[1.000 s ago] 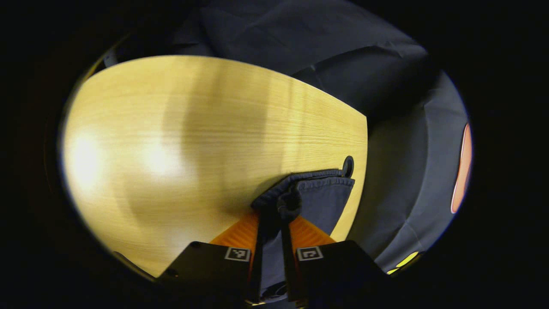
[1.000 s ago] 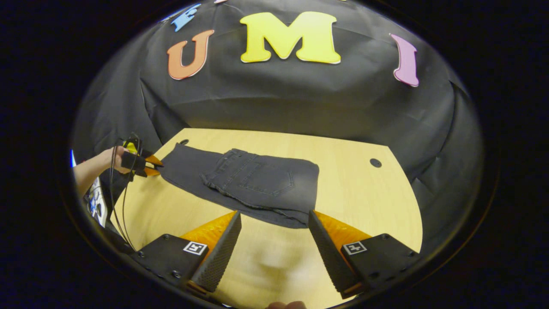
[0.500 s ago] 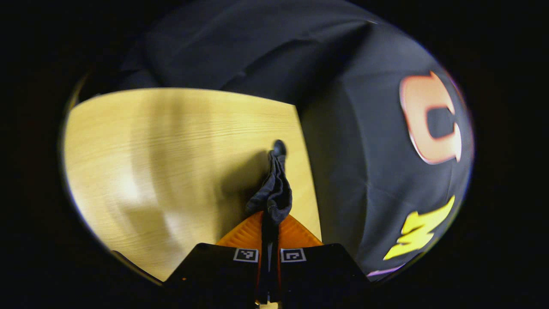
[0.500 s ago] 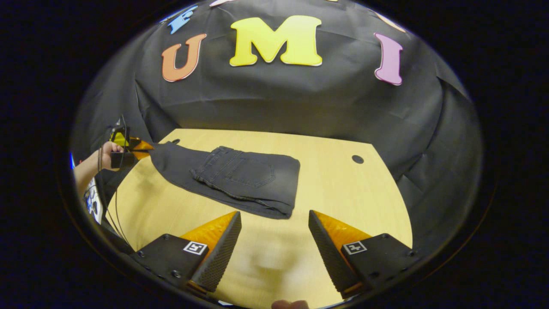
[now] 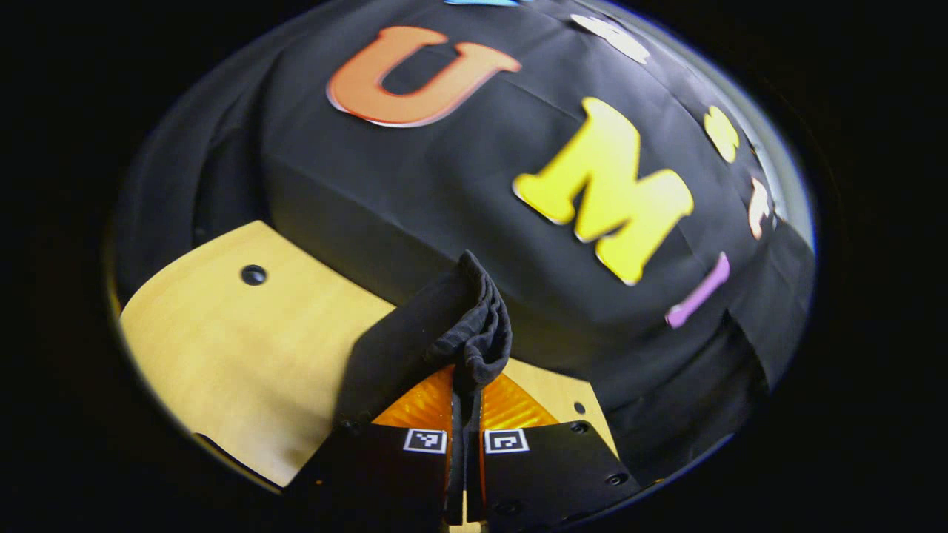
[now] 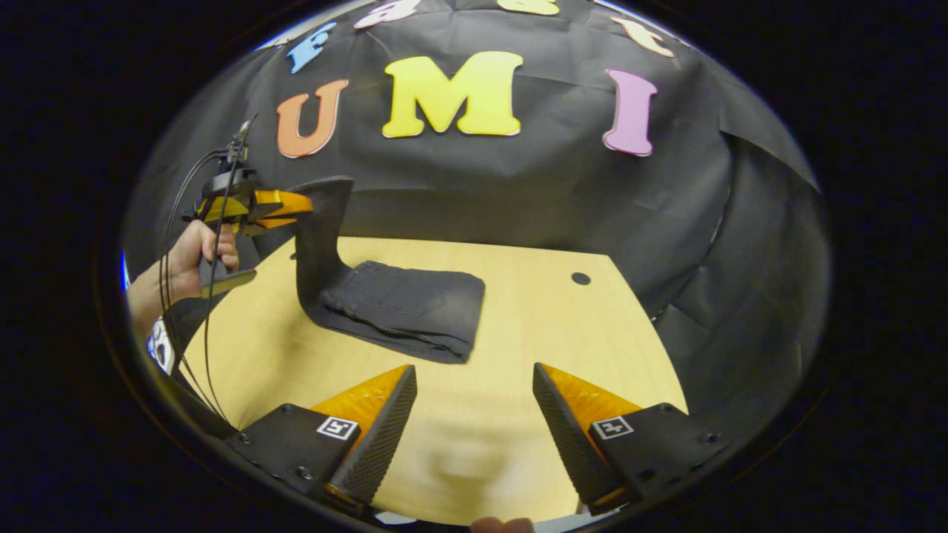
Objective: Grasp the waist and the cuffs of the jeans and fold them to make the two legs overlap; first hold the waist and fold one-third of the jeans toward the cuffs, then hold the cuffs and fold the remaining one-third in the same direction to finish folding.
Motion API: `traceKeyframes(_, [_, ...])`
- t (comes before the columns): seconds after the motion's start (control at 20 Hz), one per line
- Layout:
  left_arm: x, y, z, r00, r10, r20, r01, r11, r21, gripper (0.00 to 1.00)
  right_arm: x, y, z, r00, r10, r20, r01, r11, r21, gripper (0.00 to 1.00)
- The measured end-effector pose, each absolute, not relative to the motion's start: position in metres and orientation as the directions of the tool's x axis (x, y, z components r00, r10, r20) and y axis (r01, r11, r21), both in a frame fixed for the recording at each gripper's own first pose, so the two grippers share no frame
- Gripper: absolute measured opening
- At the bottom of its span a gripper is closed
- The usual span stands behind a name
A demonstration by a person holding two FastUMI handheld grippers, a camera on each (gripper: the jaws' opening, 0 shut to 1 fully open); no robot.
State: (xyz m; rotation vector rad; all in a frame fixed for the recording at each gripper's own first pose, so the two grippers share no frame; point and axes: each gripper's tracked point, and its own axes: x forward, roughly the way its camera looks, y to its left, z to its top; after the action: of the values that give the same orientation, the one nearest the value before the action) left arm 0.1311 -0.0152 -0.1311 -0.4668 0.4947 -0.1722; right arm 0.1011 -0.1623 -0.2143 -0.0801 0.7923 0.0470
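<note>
Wooden table (image 6: 518,311): left hand-held gripper (image 6: 300,207) raised, clamping jeans (image 6: 400,303) cuffs; right hand-held gripper (image 6: 474,385) agape, empty.

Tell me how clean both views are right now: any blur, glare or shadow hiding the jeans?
Left gripper view: the cuffs bunched in the shut jaws of the left gripper are sharp, the table soft, without glare. Right gripper view: the jeans are evenly lit and readable; the table near the right gripper is smeared pale; fisheye bends the table's edges.

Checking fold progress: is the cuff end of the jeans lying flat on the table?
No: the left gripper holds the cuff end raised above the table, over the folded jeans.
</note>
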Motion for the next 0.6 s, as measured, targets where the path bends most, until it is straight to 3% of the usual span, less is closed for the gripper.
traceKeyframes(0.25, [0.114, -0.126, -0.230, 0.818, -0.297, -0.493, 0.190, 0.948, -0.255, 0.05, 0.066, -0.222, -0.222, 0.664, -0.072, -0.744, 0.009, 0.996, -0.088, 0.99])
traceKeyframes(0.5, [0.093, -0.130, -0.295, 0.770, -0.145, -0.621, 0.149, 0.988, -0.046, 0.07, 0.053, -0.255, -0.229, 0.643, -0.073, -0.763, 0.000, 0.995, -0.095, 0.98])
traceKeyframes(0.55, [0.089, -0.124, -0.293, 0.767, -0.100, -0.634, 0.158, 0.987, 0.036, 0.10, 0.054, -0.257, -0.231, 0.643, -0.061, -0.763, -0.006, 0.996, -0.085, 0.98])
traceKeyframes(0.6, [0.084, -0.116, -0.286, 0.771, -0.046, -0.635, 0.160, 0.980, 0.123, 0.31, 0.057, -0.258, -0.232, 0.646, -0.046, -0.762, -0.014, 0.997, -0.072, 0.98])
